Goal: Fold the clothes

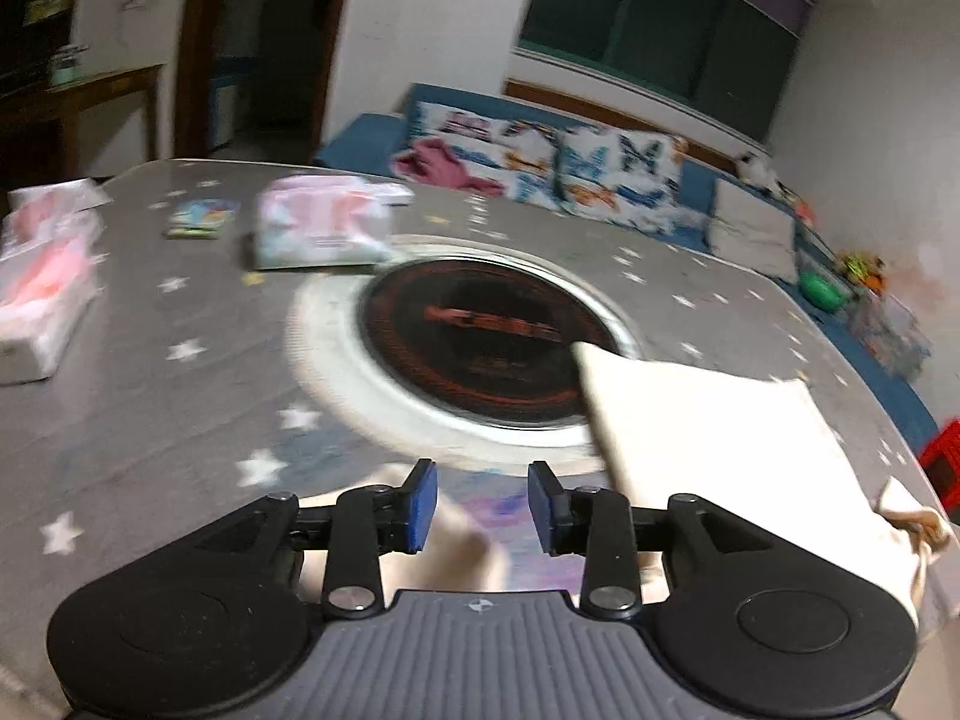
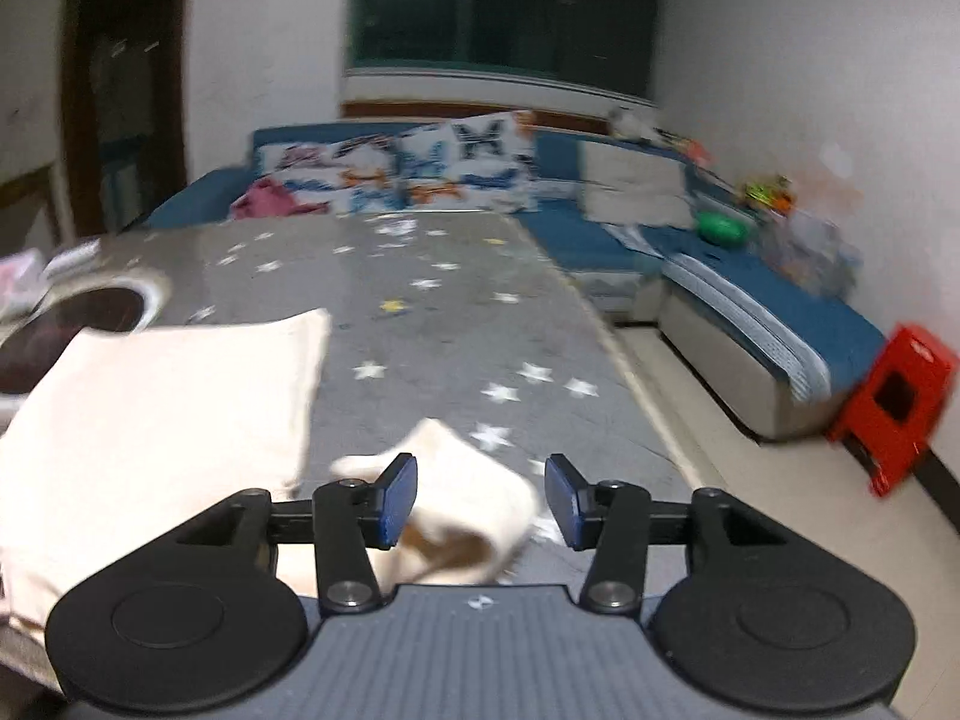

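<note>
- Both views are smeared by motion blur.
- The printing on the dark round hob (image 1: 480,342) set into the table (image 1: 150,372) is unreadable.
- The cream garment (image 1: 720,438) is partly hidden behind the left gripper (image 1: 483,507).
- The tissue packs (image 1: 42,294) are cut off by the left wrist view's left edge.
- Small items on the sofa (image 2: 750,288) are too blurred to identify.

Cream garment on the tabletop

The cream garment (image 1: 714,426) (image 2: 162,420) lies partly folded and flat on the starry tabletop (image 1: 180,396) (image 2: 432,324), one rumpled end bunched up.
</note>
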{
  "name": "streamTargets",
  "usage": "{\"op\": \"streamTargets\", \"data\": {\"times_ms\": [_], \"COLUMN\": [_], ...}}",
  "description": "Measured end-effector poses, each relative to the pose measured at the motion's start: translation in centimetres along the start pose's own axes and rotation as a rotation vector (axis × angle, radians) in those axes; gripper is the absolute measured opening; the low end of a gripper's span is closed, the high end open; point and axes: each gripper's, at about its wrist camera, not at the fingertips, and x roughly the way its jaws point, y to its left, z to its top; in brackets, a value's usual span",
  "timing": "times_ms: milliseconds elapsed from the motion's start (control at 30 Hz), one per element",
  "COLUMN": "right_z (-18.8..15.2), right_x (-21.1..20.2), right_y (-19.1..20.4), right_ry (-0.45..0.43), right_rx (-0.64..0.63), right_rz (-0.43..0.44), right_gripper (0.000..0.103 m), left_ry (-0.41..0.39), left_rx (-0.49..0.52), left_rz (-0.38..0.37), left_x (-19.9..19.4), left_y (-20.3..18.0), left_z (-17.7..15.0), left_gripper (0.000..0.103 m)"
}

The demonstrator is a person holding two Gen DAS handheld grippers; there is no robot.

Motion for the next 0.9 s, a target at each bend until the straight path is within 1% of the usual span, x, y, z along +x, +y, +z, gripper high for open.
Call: {"op": "streamTargets", "data": {"times_ms": [67, 167, 267, 333, 433, 533, 633, 700, 733, 800, 900], "right_z": [0.5, 0.6, 0.5, 0.4, 0.2, 0.0, 0.1, 0.5, 0.7, 1.1, 1.9], "right_x": [0.3, 2.4, 4.1, 4.2, 3.0, 1.3, -0.1, -0.5, -0.6, -0.4, 0.6], "right_y": [1.2, 2.2, 1.4, 0.1, -3.0, -5.9, -7.4, -7.6, -7.7, -7.7, -6.5], "right_ry": [-0.007, 0.041, 0.066, 0.053, 0.025, -0.005, -0.031, -0.044, -0.048, -0.047, -0.029], "right_rx": [-0.059, -0.1, -0.079, -0.047, 0.062, 0.158, 0.173, 0.172, 0.174, 0.184, 0.189], "right_rz": [0.001, -0.003, -0.069, -0.143, -0.233, -0.278, -0.308, -0.314, -0.299, -0.229, -0.1], "right_gripper": [0.048, 0.049, 0.048, 0.048, 0.048, 0.048, 0.047, 0.047, 0.047, 0.047, 0.046], "left_ry": [0.012, 0.035, 0.062, 0.079, 0.095, 0.096, 0.095, 0.1, 0.103, 0.11, 0.12], "left_rx": [0.028, 0.071, 0.115, 0.139, 0.161, 0.169, 0.177, 0.18, 0.181, 0.184, 0.186], "left_rz": [-0.029, -0.069, -0.1, -0.106, -0.107, -0.089, -0.069, -0.062, -0.059, -0.052, -0.046], "left_x": [1.0, 2.6, 4.4, 5.6, 7.1, 8.0, 9.0, 9.5, 9.8, 10.3, 11.0], "left_y": [-1.5, -3.8, -5.7, -6.8, -7.7, -7.8, -8.0, -7.9, -7.9, -7.9, -7.9], "left_z": [0.3, 0.6, 0.6, 0.6, 0.7, 1.0, 1.4, 1.5, 1.6, 1.7, 1.8], "left_gripper": [0.037, 0.04, 0.04, 0.04, 0.04, 0.041, 0.042, 0.042, 0.042, 0.042, 0.042]}}
